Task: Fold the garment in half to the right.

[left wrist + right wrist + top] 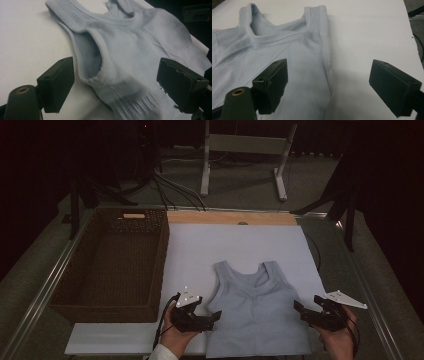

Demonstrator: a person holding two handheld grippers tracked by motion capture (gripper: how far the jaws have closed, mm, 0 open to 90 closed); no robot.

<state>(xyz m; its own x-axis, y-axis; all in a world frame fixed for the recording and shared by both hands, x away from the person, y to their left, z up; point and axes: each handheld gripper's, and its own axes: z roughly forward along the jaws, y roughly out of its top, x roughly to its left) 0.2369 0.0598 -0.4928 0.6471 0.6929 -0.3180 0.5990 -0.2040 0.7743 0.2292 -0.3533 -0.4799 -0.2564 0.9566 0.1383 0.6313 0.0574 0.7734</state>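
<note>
A pale blue sleeveless top (pixel 255 312) lies flat on the white board (pixel 200 250), neck toward the far side. My left gripper (pixel 214 316) sits at the top's left side edge, jaws wide apart. In the left gripper view the top (pixel 130 62) runs between the jaws, armhole edge a little rumpled, with no pad pressing on it. My right gripper (pixel 299 309) sits at the top's right side edge, open. In the right gripper view the top (pixel 294 65) lies flat, its side seam between the spread jaws and bare board under the right one.
A brown wicker basket (pixel 67 292) with nothing in it stands left of the board. A wooden strip (pixel 232 217) runs along the board's far edge. Metal rails edge the table on both sides. Cables and a white stand's legs (pixel 205 170) lie on the floor beyond.
</note>
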